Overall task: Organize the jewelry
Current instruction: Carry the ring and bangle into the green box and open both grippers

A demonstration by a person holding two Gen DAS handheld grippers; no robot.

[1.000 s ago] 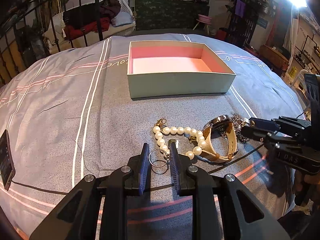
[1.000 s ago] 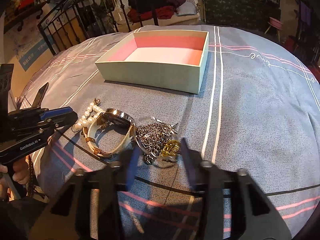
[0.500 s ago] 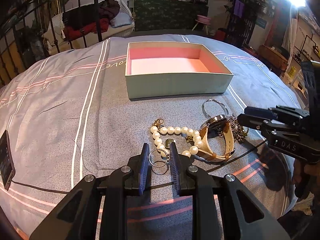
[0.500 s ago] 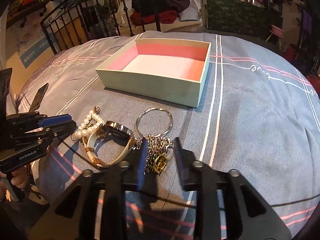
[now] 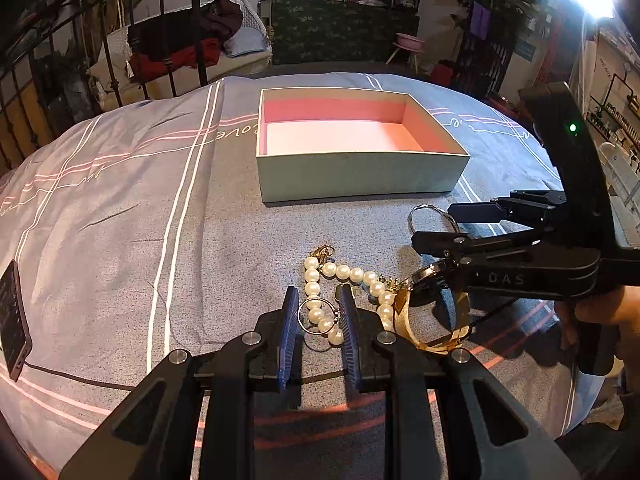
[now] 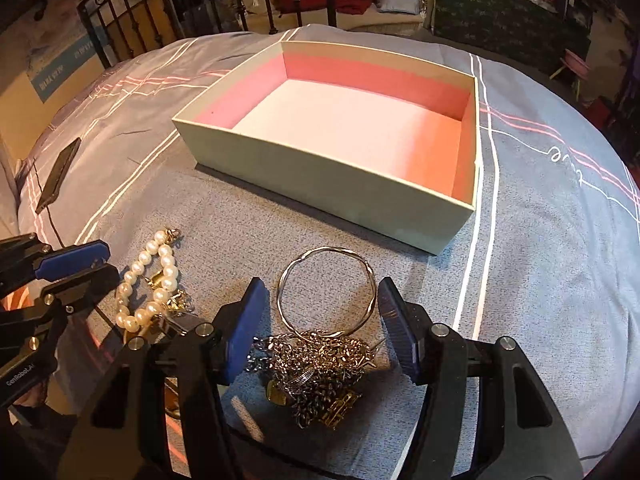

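A: Left gripper (image 5: 318,320)?
B: Hovering low over the bed, jaws narrow, pinching a thin round metal ring (image 5: 317,315) between blue pads; framing part of a white pearl bracelet (image 5: 347,280) lying on the grey striped bedspread (image 5: 120,240).
A: Right gripper (image 6: 320,312)?
B: Just been opening, now standing wide, gripping nothing; flanking a thin silver bangle (image 6: 327,290) and a tangled heap of silver and gold chains (image 6: 320,372) resting on the bedspread.
A: Further out?
B: Sitting beyond the jewelry, a shallow pale green cardboard box with pink lining (image 6: 320,168), holding nothing. Lying just beside the pearls, a tan-strapped wristwatch (image 5: 436,320). Resting far left, a dark phone (image 5: 12,320).
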